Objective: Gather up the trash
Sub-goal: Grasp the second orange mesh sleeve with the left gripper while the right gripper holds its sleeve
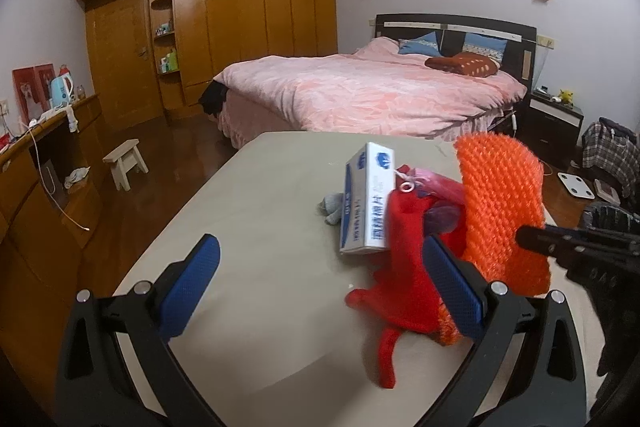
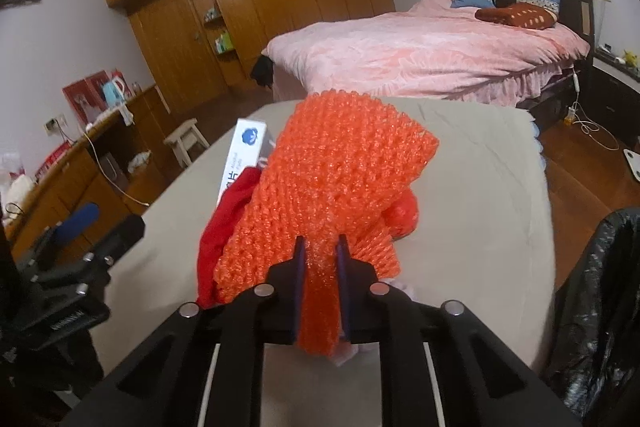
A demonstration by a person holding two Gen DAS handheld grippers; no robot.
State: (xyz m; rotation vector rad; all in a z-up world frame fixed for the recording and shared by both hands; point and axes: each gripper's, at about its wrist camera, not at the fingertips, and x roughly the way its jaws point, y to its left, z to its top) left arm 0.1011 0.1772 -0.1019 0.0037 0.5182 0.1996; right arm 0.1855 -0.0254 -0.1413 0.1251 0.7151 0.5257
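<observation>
While right gripper point(image 2: 319, 247) fingers pinch bumpy orange foam net point(image 2: 332, 171), long axis pointing away; left gripper point(image 1: 320, 267) fingers wide, empty, beside red cloth point(image 1: 404, 267).

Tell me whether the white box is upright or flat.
Upright, tilted: the white box stands on a narrow end on the table, leaning on the red cloth.
</observation>
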